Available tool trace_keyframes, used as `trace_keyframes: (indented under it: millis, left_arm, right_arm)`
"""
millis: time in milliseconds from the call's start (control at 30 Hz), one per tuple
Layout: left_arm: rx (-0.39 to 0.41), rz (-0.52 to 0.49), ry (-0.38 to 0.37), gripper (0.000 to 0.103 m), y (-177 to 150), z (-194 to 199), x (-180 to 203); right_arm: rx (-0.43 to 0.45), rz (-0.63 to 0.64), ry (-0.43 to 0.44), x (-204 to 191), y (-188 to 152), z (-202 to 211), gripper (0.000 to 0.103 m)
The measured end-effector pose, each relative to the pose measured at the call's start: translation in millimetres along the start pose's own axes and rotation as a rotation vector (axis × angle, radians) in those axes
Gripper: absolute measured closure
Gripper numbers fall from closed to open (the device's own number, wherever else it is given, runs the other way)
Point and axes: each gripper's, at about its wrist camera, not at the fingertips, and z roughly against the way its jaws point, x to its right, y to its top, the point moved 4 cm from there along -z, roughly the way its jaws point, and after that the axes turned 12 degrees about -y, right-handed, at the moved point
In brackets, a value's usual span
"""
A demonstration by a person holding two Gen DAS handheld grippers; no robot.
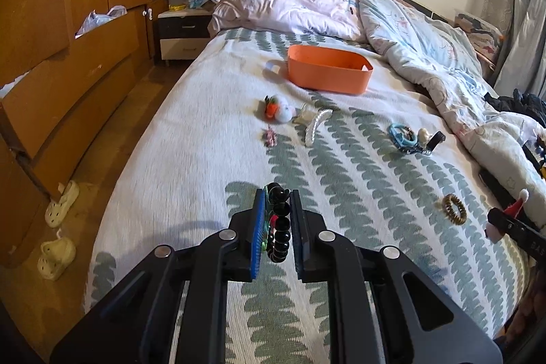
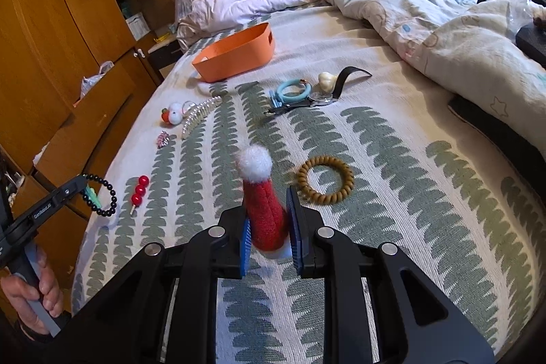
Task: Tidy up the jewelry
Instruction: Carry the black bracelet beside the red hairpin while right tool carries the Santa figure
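Observation:
My left gripper [image 1: 277,193] is shut on a black bead bracelet [image 1: 280,224], held above the bed; it also shows in the right wrist view [image 2: 104,195] hanging from the left gripper [image 2: 82,185]. My right gripper [image 2: 269,197] is shut on a red Santa-hat clip with a white pompom [image 2: 264,203]. The orange basket [image 1: 327,68] sits farther up the bed, also in the right wrist view [image 2: 235,52]. Loose on the bedspread: a brown spiral hair tie [image 2: 324,179], a red bead pin [image 2: 140,190], a pearl hair claw [image 1: 315,125], a blue bracelet and watch [image 1: 407,139].
A snowman clip [image 1: 278,111] and small pink clip [image 1: 270,137] lie left of the pearl claw. Rumpled quilts [image 1: 426,50] cover the bed's far and right side. Wooden wardrobe drawers [image 1: 68,84] and slippers [image 1: 59,227] are on the left.

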Motion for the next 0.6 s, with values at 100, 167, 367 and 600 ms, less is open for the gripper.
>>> trace_keyframes:
  millis: [100, 167, 367, 600]
  left_arm:
    - [-0.012, -0.005, 0.007, 0.088, -3.3, -5.3, 0.0]
    - [-0.017, -0.009, 0.011, 0.088, -4.6, -8.5, -0.1]
    - [-0.032, -0.019, 0.032, 0.088, -8.2, -15.8, 0.9]
    - [-0.049, -0.033, 0.057, 0.088, -13.7, -18.8, 3.4]
  right_arm:
    - [-0.011, -0.004, -0.006, 1.9, -0.9, -4.1, 0.083]
    - [-0.018, 0.0, -0.015, 2.4, -2.0, -7.1, 0.083]
    - [-0.038, 0.003, -0.031, 4.2, -5.0, -14.6, 0.083]
    - [-0.033, 0.024, -0.067, 2.0, -6.6, -15.1, 0.079]
